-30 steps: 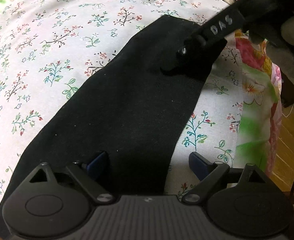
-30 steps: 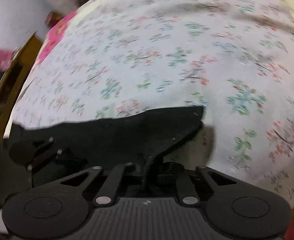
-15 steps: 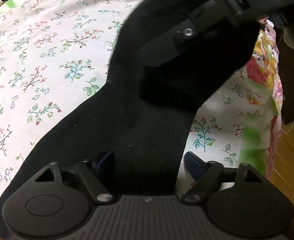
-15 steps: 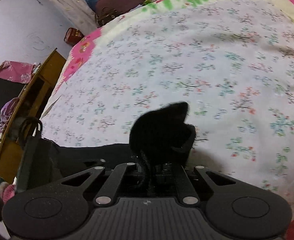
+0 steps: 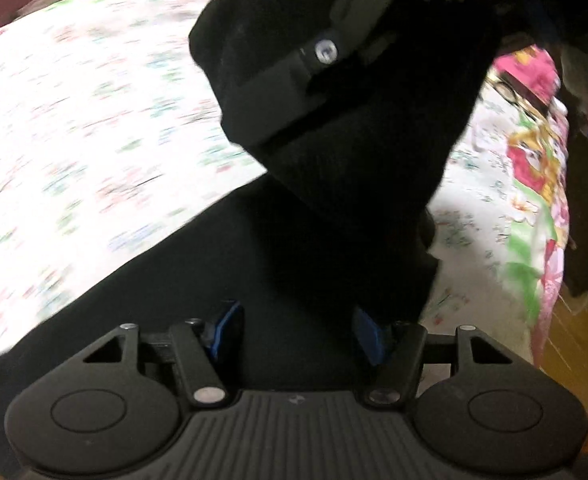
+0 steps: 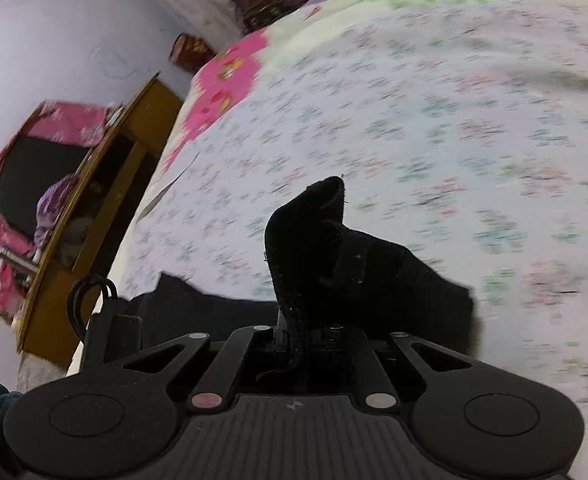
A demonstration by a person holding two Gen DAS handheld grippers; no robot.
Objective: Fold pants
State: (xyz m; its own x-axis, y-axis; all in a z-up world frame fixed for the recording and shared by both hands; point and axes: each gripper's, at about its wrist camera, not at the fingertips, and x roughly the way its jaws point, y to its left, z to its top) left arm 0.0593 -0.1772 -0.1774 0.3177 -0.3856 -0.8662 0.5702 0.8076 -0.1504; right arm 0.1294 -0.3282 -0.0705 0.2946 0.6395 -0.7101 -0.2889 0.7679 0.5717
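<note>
Two grippers, one pair of black pants on a flowery bed sheet.

The right gripper has its jaws squeezed tight on a bunched end of the black pants, which sticks up past the fingers. The left gripper has blue pads that are closing, with the flat part of the pants between them, and I cannot tell if they touch it. The pants lie on the flowery bed sheet, and their lifted end hangs above the left gripper.
</note>
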